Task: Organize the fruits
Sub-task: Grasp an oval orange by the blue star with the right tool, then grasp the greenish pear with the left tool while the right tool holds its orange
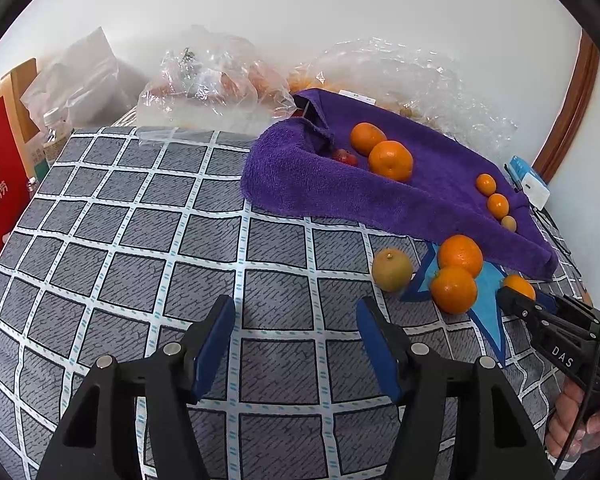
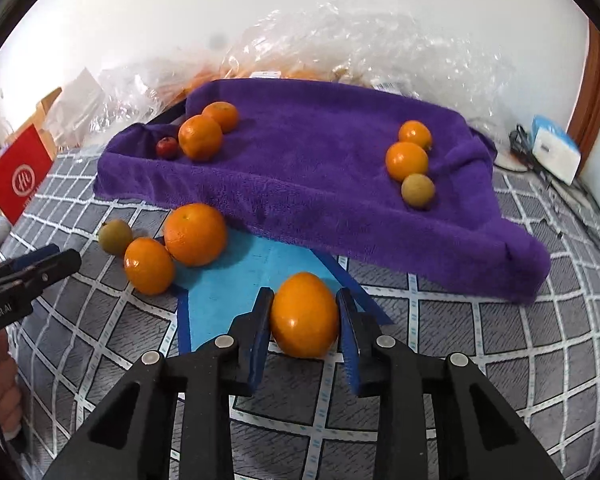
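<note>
- Our right tongs [image 2: 304, 312] grip an orange [image 2: 304, 316] between both blue pads, low over the table [image 2: 440, 320], presumably bound for the purple towel [image 2: 320, 168] ahead.
- Our left tongs [image 1: 296, 340] gape wide, holding nothing.
- Three fruits wait left of the right tongs.

Bright even daylight, soft shadows, fisheye-warped edges
</note>
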Available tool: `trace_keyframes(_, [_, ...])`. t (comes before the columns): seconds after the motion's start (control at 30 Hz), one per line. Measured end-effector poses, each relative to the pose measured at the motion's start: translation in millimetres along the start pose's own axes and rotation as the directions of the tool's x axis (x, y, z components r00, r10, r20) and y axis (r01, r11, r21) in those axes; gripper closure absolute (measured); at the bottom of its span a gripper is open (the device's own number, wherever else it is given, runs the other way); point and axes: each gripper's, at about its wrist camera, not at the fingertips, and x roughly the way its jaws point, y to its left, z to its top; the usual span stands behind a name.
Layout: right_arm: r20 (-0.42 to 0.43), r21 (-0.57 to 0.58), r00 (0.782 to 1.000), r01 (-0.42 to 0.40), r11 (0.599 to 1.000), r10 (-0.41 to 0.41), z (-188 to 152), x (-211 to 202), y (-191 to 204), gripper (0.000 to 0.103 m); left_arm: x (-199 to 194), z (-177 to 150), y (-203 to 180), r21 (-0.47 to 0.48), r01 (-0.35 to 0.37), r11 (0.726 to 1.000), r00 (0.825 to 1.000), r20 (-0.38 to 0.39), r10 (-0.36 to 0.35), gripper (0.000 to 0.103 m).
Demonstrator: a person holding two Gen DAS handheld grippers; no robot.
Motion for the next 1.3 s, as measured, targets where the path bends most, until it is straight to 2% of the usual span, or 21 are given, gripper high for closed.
trace_keyframes(0.17, [0.046, 0.027, 0.998, 0.037, 0.999, -0.038, -2.6, -15.0, -10.8, 0.072, 1.1, 0.1, -0.9, 0.005, 0.001, 1.000, 1.000, -0.003, -0.001, 0.040])
trace_keyframes(0.43, [0.069, 0.107, 0.996, 0.057, 0.993, -0.065, -9.9, -27.2, -40.4, 0.071, 2.1, -0.3, 0.0, 0.007, 0.001, 1.000, 1.000, -0.003, -0.001, 0.040])
trace_keyframes(0.7, [0.072, 0.163, 0.997, 0.029, 0.986, -0.041, -14.6, -27.4, -55.1, 0.071, 5.5, -0.6, -14.0, 0.099, -0.055, 0.994, 0.998, -0.028, 0.058, 0.040])
trace_keyframes(0.9, [0.056, 0.184, 0.997, 0.033, 0.982, -0.044, -19.7, -21.4, -60.7, 0.071, -4.6, 7.0, -22.6, 0.081, 0.018, 0.997, 1.000, -0.027, -0.016, 0.044])
trace_keyframes(1.03, [0.057, 0.193, 0.997, 0.030, 0.981, -0.042, -21.7, -21.6, -64.2, 0.071, -4.5, 16.2, -35.8, 0.090, 0.029, 0.996, 1.000, -0.015, -0.027, 0.048])
trace_keyframes(1.2, [0.051, 0.206, 0.998, 0.022, 0.978, -0.033, -22.7, -19.4, -66.8, 0.071, 11.9, 21.0, -49.5, 0.113, 0.036, 0.993, 0.999, -0.038, -0.032, 0.056])
trace_keyframes(1.3, [0.048, 0.211, 0.998, 0.023, 0.977, -0.033, -22.7, -18.3, -67.6, 0.071, 24.3, 20.1, -52.3, 0.118, 0.026, 0.993, 0.999, -0.048, -0.020, 0.069])
